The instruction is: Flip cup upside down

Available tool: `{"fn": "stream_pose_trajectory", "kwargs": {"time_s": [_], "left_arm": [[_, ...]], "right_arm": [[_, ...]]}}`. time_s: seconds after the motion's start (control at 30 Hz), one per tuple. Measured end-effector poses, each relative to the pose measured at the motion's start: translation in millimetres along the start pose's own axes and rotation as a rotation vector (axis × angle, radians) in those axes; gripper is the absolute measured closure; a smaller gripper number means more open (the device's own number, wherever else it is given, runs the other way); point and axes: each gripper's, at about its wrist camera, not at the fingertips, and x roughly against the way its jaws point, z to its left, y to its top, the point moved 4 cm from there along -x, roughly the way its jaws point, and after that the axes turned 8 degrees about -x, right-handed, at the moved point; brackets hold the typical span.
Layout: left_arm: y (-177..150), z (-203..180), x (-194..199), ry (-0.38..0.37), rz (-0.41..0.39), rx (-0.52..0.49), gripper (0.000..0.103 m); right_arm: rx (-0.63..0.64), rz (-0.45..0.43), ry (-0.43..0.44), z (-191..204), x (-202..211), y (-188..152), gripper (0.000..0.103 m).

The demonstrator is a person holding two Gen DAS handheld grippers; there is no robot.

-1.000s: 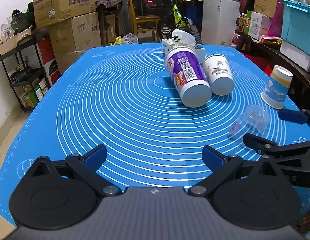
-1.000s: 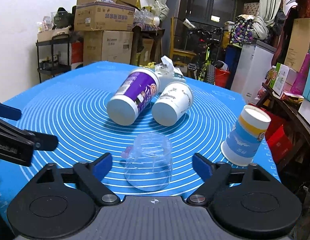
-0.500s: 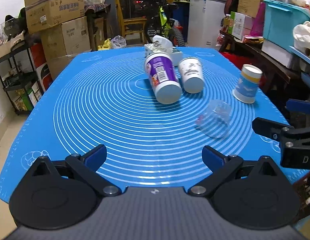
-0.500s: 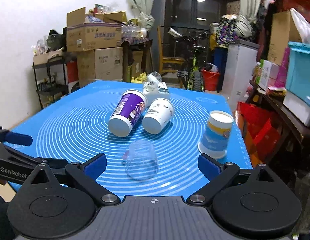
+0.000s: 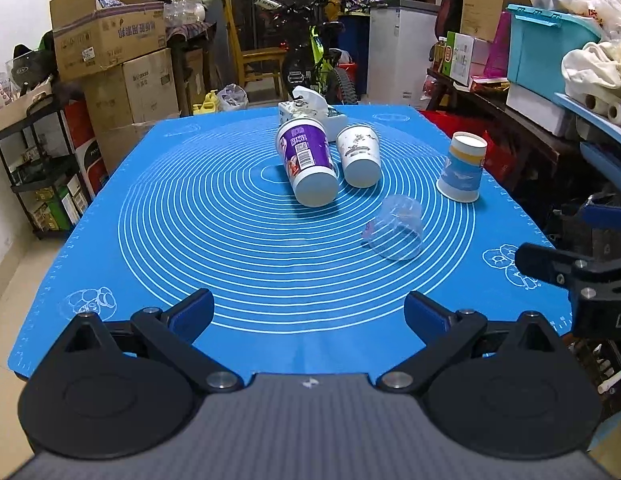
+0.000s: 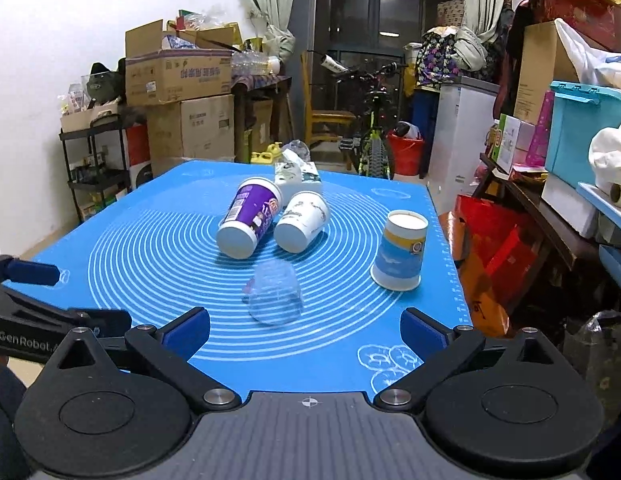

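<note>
A clear plastic cup (image 5: 396, 232) stands upside down on the blue mat (image 5: 214, 216), right of centre; it also shows in the right wrist view (image 6: 275, 295). A blue and yellow paper cup (image 5: 461, 167) stands upside down near the mat's right edge, also in the right wrist view (image 6: 400, 249). A purple cup (image 5: 306, 160) and a white cup (image 5: 358, 156) lie on their sides mid-mat. My left gripper (image 5: 308, 312) is open and empty above the mat's near edge. My right gripper (image 6: 305, 328) is open and empty, pulled back from the clear cup.
A tissue box (image 5: 310, 110) sits behind the lying cups. Stacked cardboard boxes (image 5: 110, 60) and a black shelf stand to the left. A bicycle (image 5: 322, 64) and a white cabinet are behind the table. Cluttered shelves with a teal bin (image 5: 550, 48) line the right.
Both grippers have drawn back and up from the mat, so the cups look smaller and farther. The clear cup stays upside down where it stood.
</note>
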Motion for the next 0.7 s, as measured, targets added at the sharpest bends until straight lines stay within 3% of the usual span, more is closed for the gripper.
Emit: {"fn": "stream_pose_trajectory", "kwargs": {"time_s": [0.7], "left_arm": [[-4.3,-1.5,11.1,0.001,0.002,0.003,0.003]], "right_arm": [[0.023,0.043,0.005,2.1,9.7,-7.6,0.002]]}}
